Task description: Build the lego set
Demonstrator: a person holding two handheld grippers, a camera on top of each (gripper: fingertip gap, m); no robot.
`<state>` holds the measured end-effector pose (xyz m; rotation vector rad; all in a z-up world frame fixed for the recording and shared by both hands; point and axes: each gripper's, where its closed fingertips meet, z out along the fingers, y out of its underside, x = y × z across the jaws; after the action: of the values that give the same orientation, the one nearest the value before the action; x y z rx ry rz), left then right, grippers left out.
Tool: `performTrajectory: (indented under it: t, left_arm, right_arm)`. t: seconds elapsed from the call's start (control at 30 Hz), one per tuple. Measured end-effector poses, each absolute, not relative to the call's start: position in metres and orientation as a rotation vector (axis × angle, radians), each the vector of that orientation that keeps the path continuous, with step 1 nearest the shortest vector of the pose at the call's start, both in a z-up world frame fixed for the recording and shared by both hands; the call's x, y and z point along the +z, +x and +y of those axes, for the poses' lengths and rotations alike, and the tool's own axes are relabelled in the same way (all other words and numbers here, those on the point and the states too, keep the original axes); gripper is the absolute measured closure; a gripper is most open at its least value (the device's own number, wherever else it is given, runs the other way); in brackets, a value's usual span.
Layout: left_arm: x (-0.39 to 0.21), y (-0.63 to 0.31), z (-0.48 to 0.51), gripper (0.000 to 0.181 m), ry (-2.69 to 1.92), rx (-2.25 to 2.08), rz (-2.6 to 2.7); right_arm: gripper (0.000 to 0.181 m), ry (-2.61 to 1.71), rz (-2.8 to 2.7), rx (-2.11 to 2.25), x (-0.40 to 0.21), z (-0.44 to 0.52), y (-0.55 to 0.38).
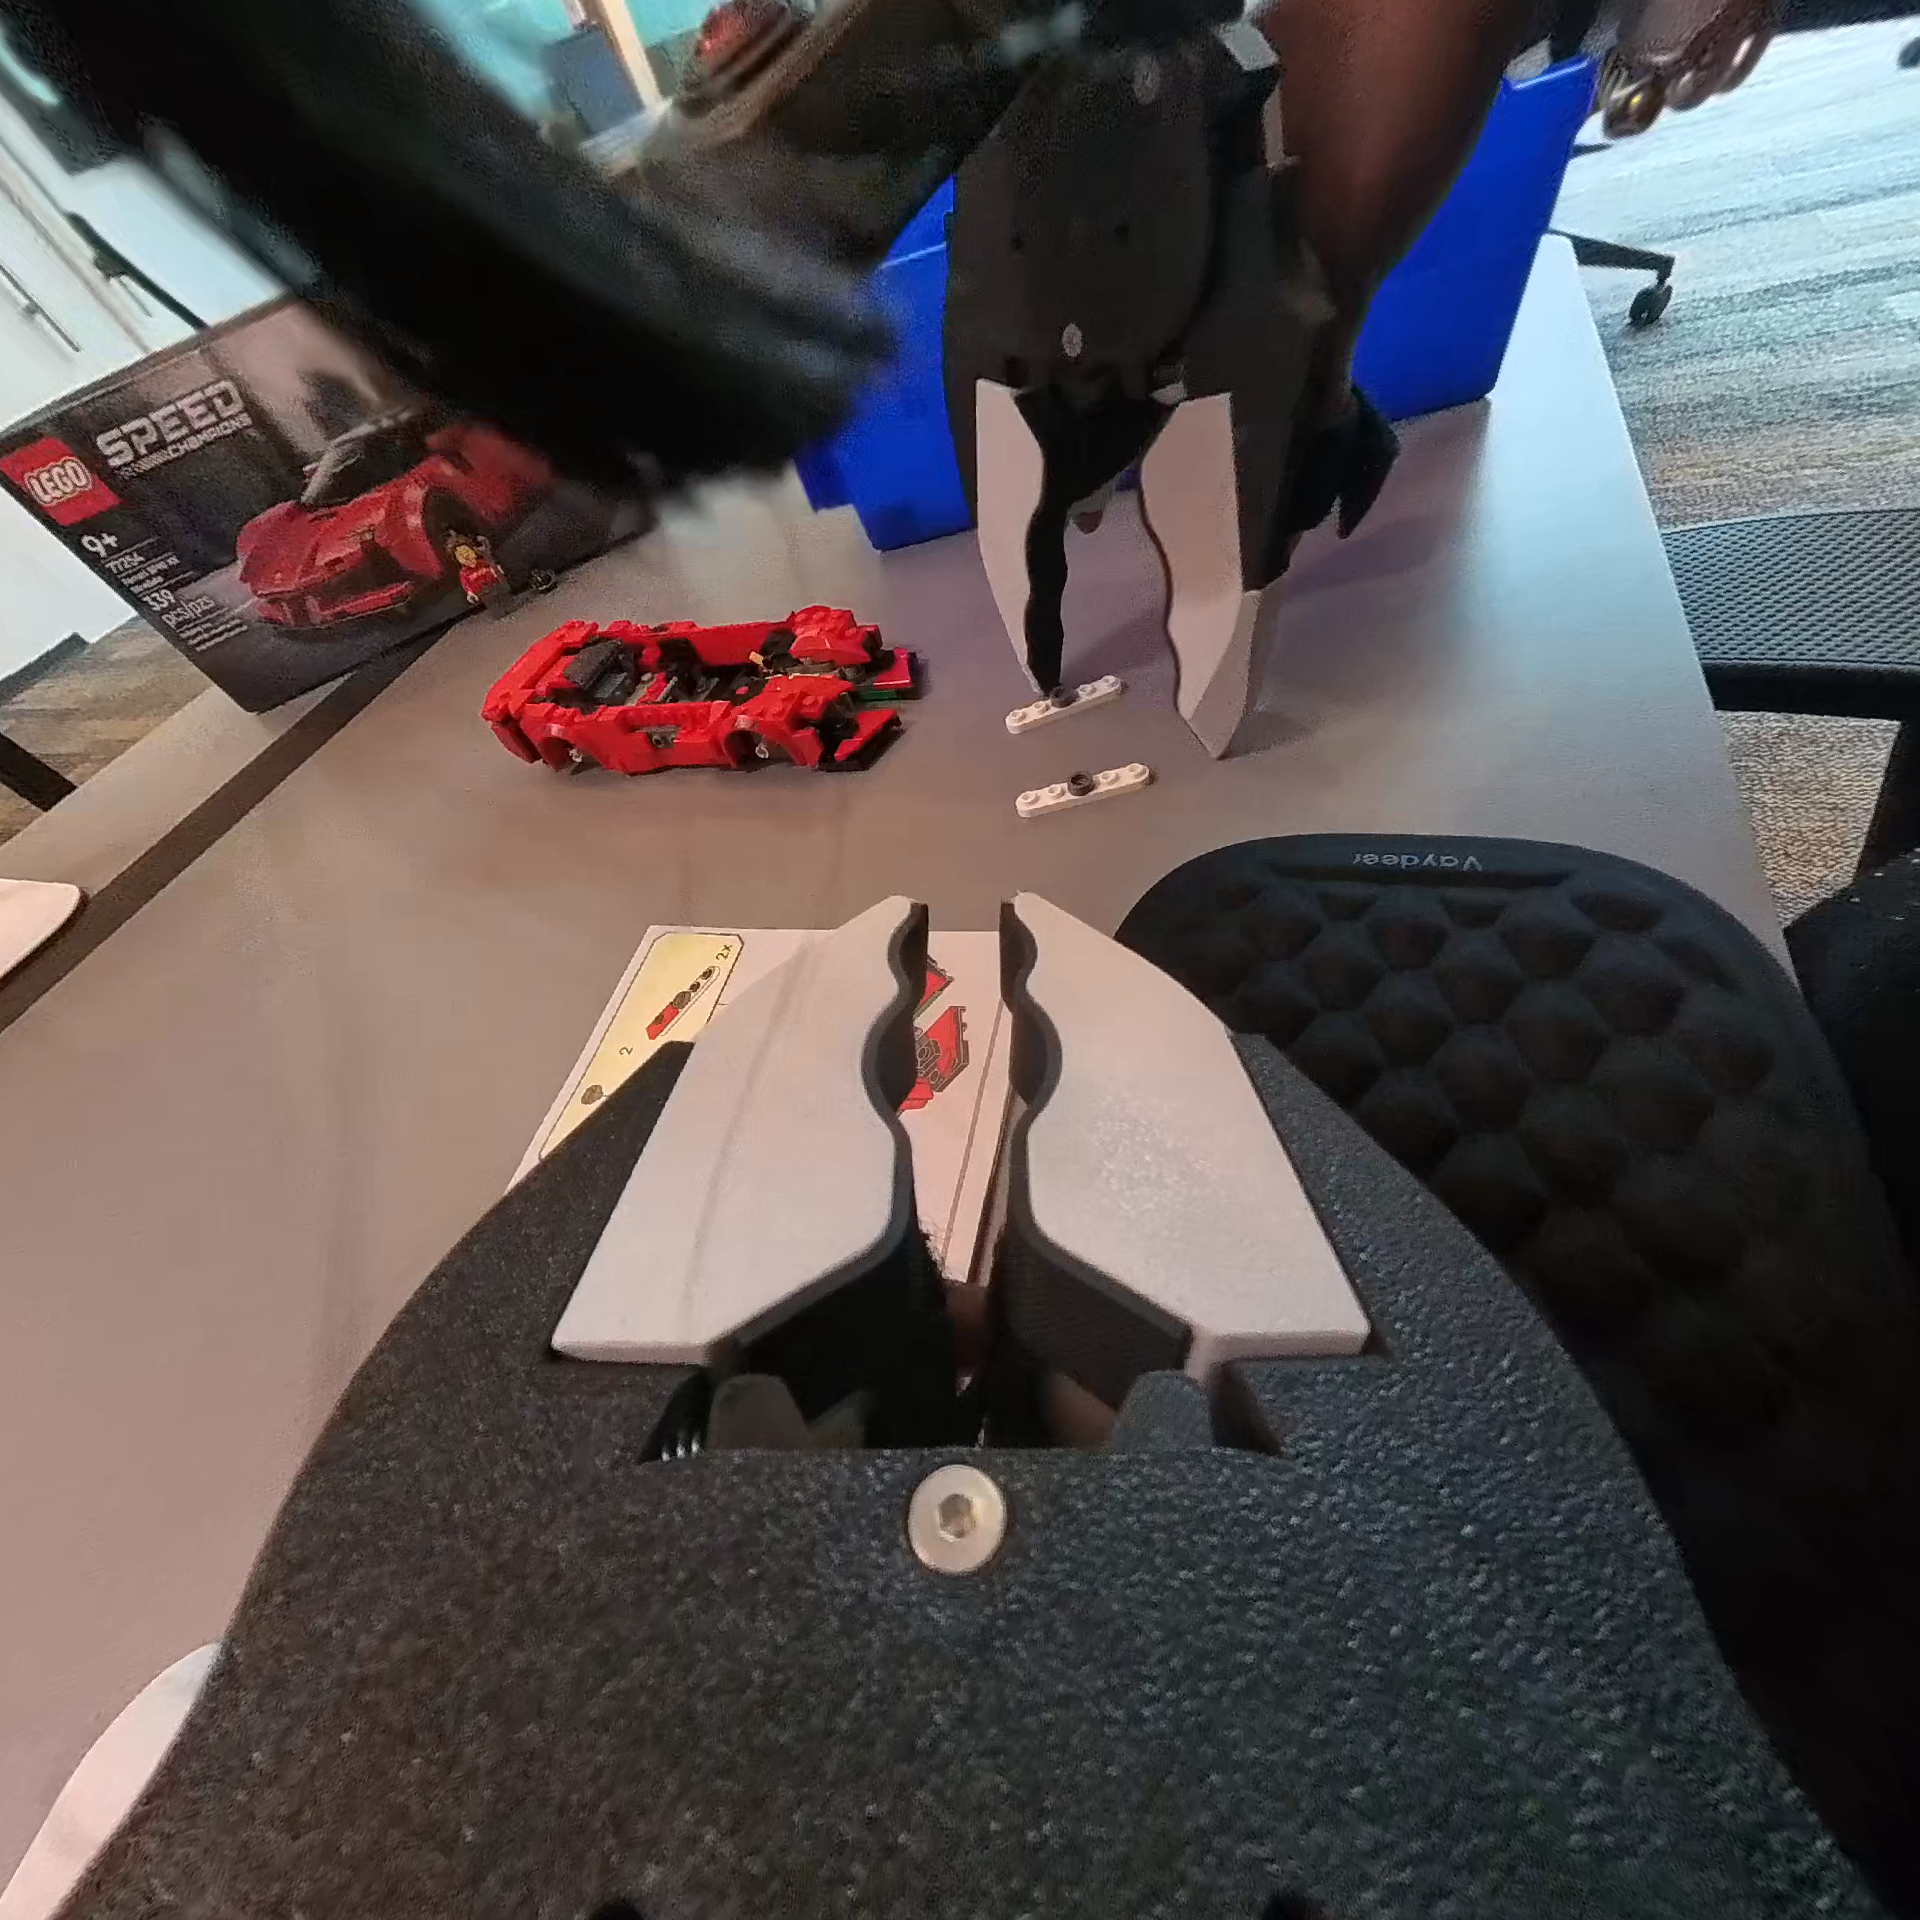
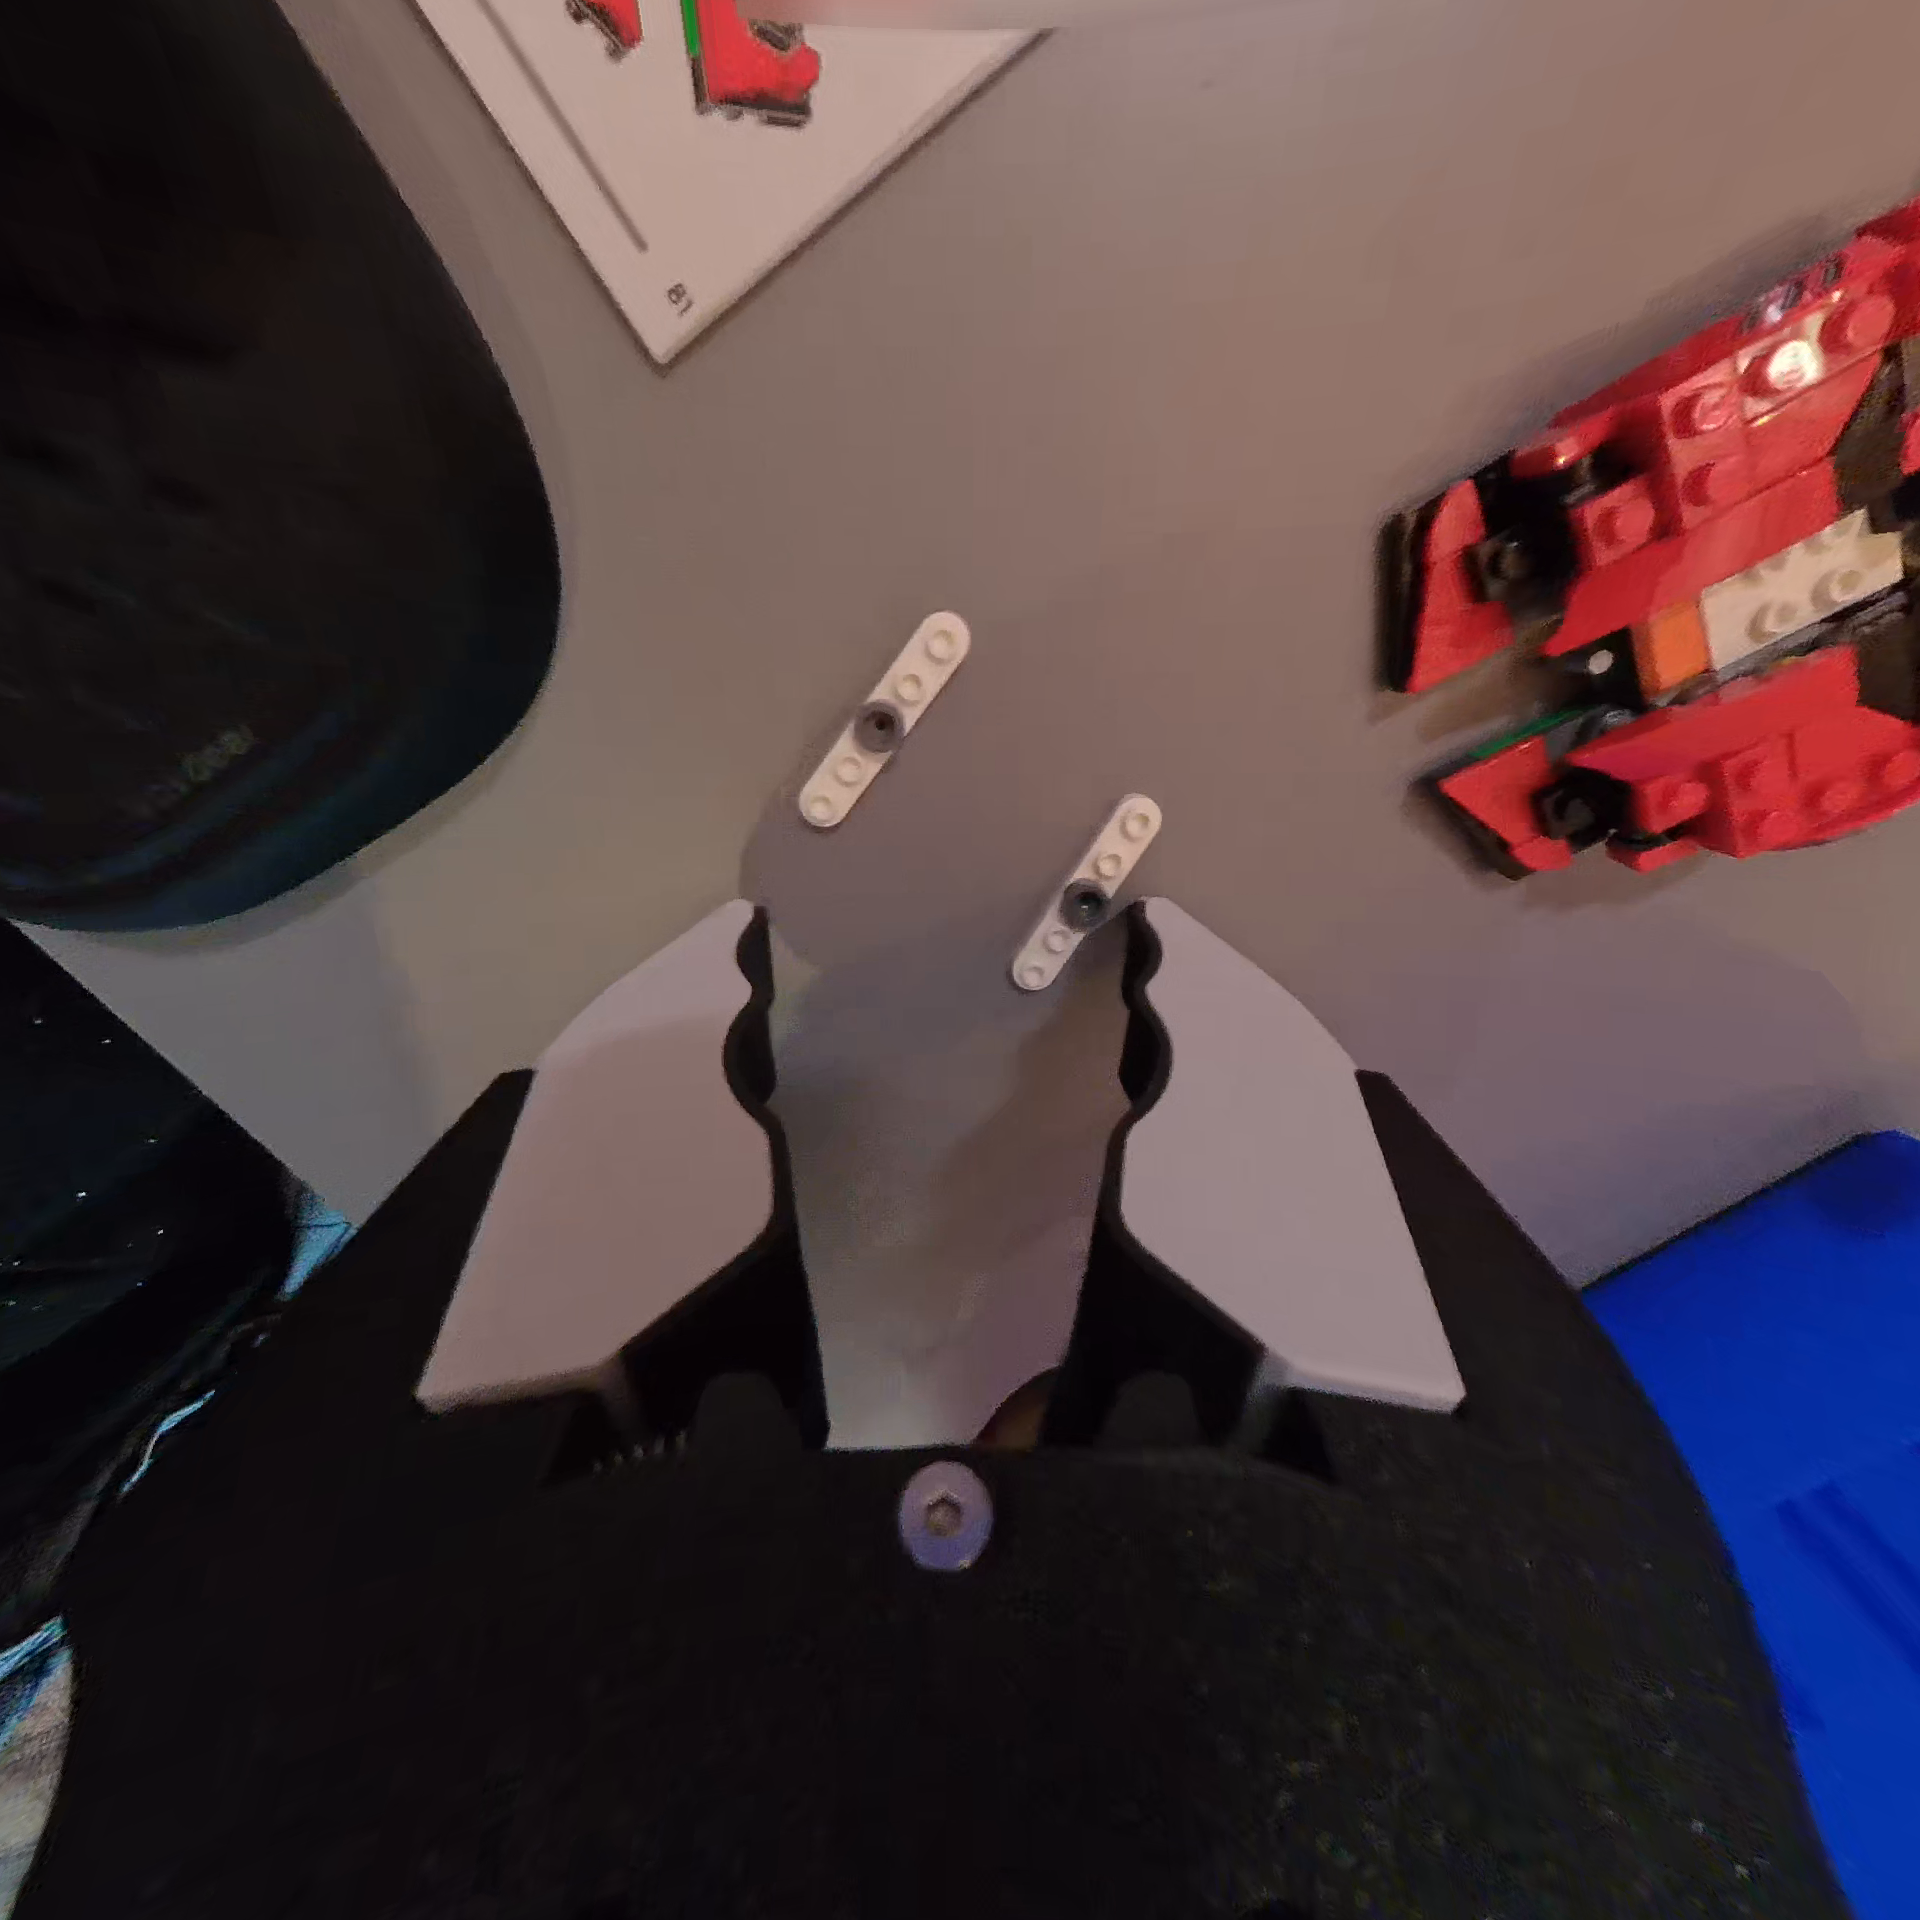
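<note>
A partly built red and black lego car (image 1: pixel 696 696) lies on the grey table (image 1: pixel 312 987); it also shows in the right wrist view (image 2: pixel 1683 665). Two small white plates, each with a dark round piece on top, lie to its right: the far one (image 1: pixel 1065 704) (image 2: pixel 1088 894) and the near one (image 1: pixel 1084 788) (image 2: pixel 885 722). My right gripper (image 2: pixel 945 909) (image 1: pixel 1127 717) is open, pointing down at the table, with one fingertip (image 2: pixel 1138 920) touching the far plate. My left gripper (image 1: pixel 966 920) is shut and empty above the instruction booklet (image 1: pixel 675 997).
The set's box (image 1: pixel 260 520) stands at the back left. A blue bin (image 1: pixel 1455 260) (image 2: pixel 1766 1455) sits behind the right gripper. A black honeycomb cushion (image 1: pixel 1507 1039) (image 2: pixel 208 520) lies right of the booklet (image 2: pixel 727 156). A person's arm holds the right gripper. Spacing between my two grippers at the tips: around 15 cm.
</note>
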<state>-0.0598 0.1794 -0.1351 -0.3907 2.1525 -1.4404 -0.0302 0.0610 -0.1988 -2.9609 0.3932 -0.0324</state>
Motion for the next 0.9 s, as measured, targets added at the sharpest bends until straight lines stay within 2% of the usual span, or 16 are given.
performTrajectory:
  t: [0.23,0.33,0.43,0.47,0.9]
  left_arm:
    - [-0.135,-0.059,0.18,0.169,-0.396,-1.445,2.152]
    - [-0.135,-0.059,0.18,0.169,-0.394,-1.442,2.152]
    - [-0.135,-0.059,0.179,0.169,-0.393,-1.439,2.154]
    - [-0.135,-0.059,0.179,0.169,-0.394,-1.439,2.155]
    - [-0.136,-0.059,0.179,0.171,-0.389,-1.433,2.162]
  right_arm:
    - [0.126,-2.818,0.514,-0.029,-0.185,0.062,-0.019]
    - [0.147,-2.811,0.536,-0.093,-0.177,0.056,-0.011]
    - [0.177,-2.829,0.503,-0.093,-0.173,0.053,-0.011]
    - [0.181,-2.837,0.494,-0.096,-0.173,0.053,-0.011]
    - [0.181,-2.813,0.487,-0.077,-0.181,0.061,-0.003]
